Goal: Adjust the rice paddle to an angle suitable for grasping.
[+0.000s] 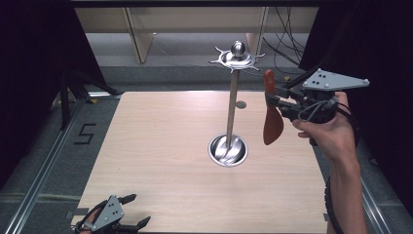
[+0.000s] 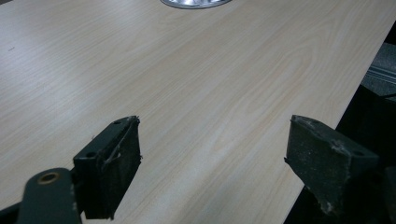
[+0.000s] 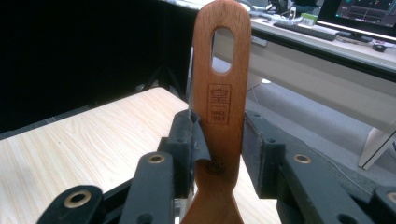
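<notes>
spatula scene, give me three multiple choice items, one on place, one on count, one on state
1. Where is the wooden spatula?
A. in the right gripper, held up right of the stand
B. flat on the table
C. hung on a hook

2. How many holes show in the spatula's handle end?
A. none
B. one
C. three

3. How do the left gripper's jaws stand?
A. shut on the spatula
B. shut on the stand
C. open with nothing between

Key: 1 A, the high view shows it clamped above the table; 2 B, the right gripper view shows one oval slot; 3 C, bare table shows between them.
</notes>
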Demonstrator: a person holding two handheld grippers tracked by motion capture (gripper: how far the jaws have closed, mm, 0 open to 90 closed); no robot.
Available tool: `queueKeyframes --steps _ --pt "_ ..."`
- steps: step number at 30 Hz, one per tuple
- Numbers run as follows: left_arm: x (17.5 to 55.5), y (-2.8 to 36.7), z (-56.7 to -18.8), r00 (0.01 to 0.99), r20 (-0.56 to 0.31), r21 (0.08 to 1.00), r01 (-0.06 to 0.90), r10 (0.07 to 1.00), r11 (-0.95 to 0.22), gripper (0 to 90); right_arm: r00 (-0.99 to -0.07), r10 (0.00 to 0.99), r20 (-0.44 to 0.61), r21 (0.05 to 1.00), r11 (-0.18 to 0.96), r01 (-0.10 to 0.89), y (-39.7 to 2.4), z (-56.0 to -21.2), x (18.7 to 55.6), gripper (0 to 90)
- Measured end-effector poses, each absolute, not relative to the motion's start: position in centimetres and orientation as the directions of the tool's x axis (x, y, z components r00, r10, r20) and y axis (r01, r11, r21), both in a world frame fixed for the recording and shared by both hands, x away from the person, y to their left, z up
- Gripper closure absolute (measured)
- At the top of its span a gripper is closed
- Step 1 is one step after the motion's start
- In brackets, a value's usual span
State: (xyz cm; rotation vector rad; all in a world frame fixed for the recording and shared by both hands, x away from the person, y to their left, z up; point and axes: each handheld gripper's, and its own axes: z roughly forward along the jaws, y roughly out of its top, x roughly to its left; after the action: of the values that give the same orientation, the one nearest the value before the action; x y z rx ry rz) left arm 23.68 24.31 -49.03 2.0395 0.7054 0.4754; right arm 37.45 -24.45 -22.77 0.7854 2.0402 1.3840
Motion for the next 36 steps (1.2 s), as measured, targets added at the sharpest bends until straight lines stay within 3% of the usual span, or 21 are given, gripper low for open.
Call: queueKeyframes --steps 1,3,5,12,22,25,36 --pt "23.9 24.4 -48.9 0.774 0.093 0.848 0.268 0.626 -0.457 17.2 -0.678 0.726 -0.117 0.942 0.298 0.156 -24.3 -22.7 37.6 67.1" --pt "23.7 24.3 -49.0 0.762 0.058 0.853 0.298 0.645 -0.428 17.2 -0.68 0.725 -0.108 0.943 0.292 0.162 -24.2 -22.5 37.7 67.1" --pt "23.9 24.5 -48.9 0.772 0.091 0.85 0.268 0.629 -0.453 17.2 -0.683 0.722 -0.112 0.94 0.299 0.163 -24.0 -22.4 37.9 67.1" --pt "23.7 24.2 -49.0 0.76 0.054 0.859 0.296 0.648 -0.418 17.2 -0.677 0.729 -0.102 0.942 0.288 0.169 -23.7 -22.3 38.3 67.0" --pt "23.9 24.5 -48.9 0.775 0.094 0.848 0.267 0.625 -0.458 17.2 -0.682 0.727 -0.084 0.946 0.273 0.174 -22.9 -22.2 39.1 67.0" --pt "23.6 24.3 -49.1 0.763 0.054 0.856 0.297 0.644 -0.424 17.2 -0.69 0.719 -0.084 0.946 0.276 0.172 -22.5 -22.3 39.4 67.0" --pt "23.6 24.3 -49.0 0.763 0.056 0.856 0.296 0.644 -0.425 17.2 -0.687 0.724 -0.064 0.946 0.263 0.189 -22.1 -22.6 40.1 67.0"
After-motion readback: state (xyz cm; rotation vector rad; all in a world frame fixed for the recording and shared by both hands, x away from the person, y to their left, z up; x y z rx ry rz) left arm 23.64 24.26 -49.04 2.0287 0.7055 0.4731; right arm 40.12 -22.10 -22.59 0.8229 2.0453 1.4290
